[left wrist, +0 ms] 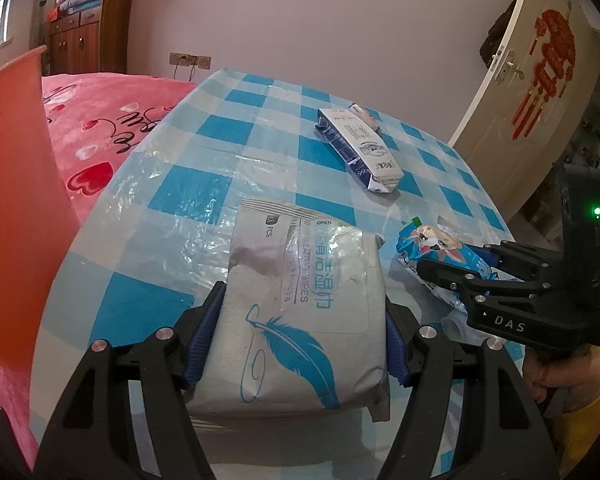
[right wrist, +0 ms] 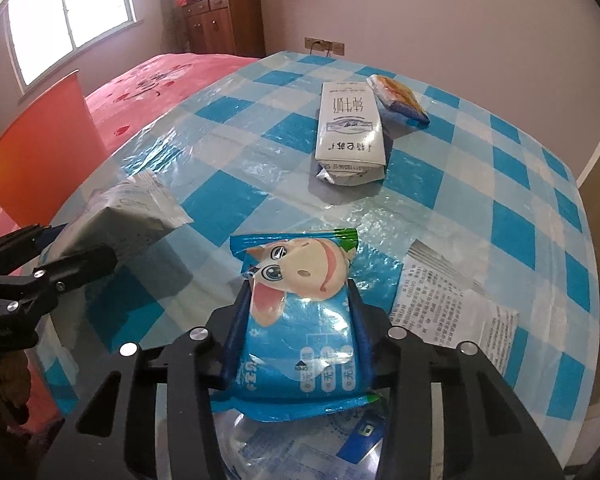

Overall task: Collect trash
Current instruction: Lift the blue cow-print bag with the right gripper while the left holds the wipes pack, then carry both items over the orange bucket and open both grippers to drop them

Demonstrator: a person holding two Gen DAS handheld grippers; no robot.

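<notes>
A grey wet-wipes pack (left wrist: 300,312) with a blue feather print sits between the blue pads of the left claw (left wrist: 296,344), pinched across its width, its far end resting on or just above the desk (left wrist: 204,132); just beside it, on the side away from the orange bin (left wrist: 16,200), a blue cartoon-printed wrapper (right wrist: 296,320) is pinched in the right claw (right wrist: 296,332), which has closed onto its lower half. Beyond the wipes pack, well apart, a white milk carton (right wrist: 348,132) lies flat on the blue-checked plastic cloth, touching a small orange-and-blue packet (right wrist: 396,98); a printed paper sheet (right wrist: 452,300) lies near the wrapper, on the far side from the bin. Risk, as a judgement: the soft, bulky wipes pack could sag or slide from the pads on the way to the bin, since only its sides are held; the glossy wrapper could crumple and slip free; both claws work close together and might collide.
</notes>
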